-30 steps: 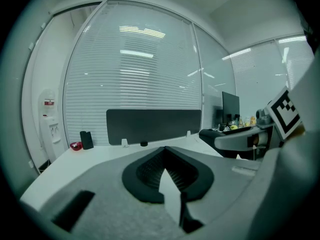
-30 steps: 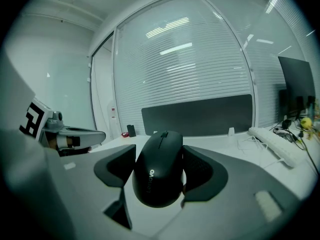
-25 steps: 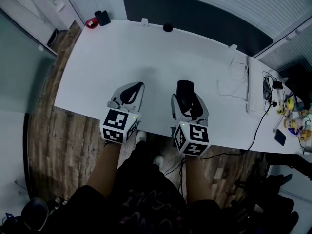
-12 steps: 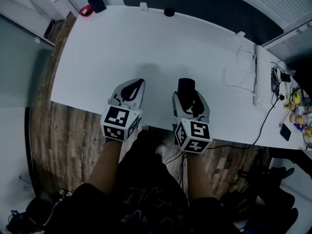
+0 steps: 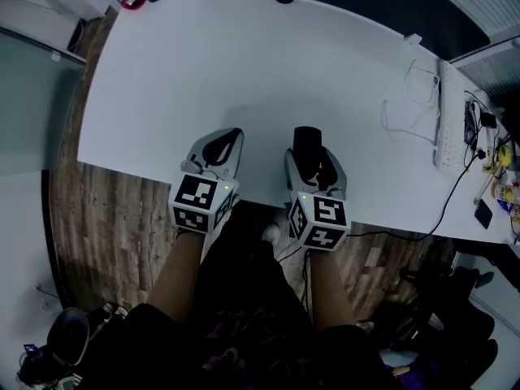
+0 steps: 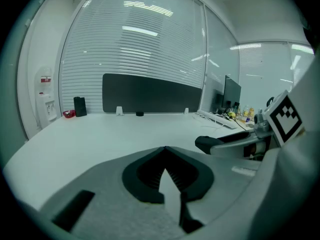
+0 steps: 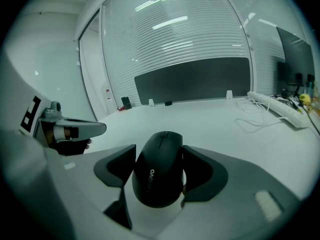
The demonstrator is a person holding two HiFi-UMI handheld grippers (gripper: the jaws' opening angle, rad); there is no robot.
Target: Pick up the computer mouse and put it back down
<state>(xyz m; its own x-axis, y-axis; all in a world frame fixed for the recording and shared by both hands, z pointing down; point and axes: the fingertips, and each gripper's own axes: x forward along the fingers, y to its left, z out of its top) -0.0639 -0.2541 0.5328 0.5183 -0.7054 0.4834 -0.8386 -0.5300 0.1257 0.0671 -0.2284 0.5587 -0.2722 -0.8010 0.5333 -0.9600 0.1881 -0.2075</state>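
The right gripper (image 7: 159,153) has the mouse (image 7: 158,176) clamped by its two sides. Its jaws stand wide because the mouse fills the gap, the dark pads (image 7: 199,170) are snug against the shell, and the nose of the mouse pokes out past the tips. From above, the mouse sits over the near strip of the white table (image 5: 244,63), close to the front edge. I can't make out whether its underside is on the surface or a little above it. The left gripper (image 6: 164,151) is closed tip to tip with nothing in it, and it sits just beside the right one over the same edge. My worry is the put-down. The shell is smooth and rounded, so it could squirt forward out of the pads if the squeeze eases unevenly. If the jaws let go while it hangs in the air, it will drop and bounce. This near the edge, a bounce or a nudge from either gripper could send it onto the wooden floor (image 5: 106,210). Pushing down too hard could jam it against the tabletop.
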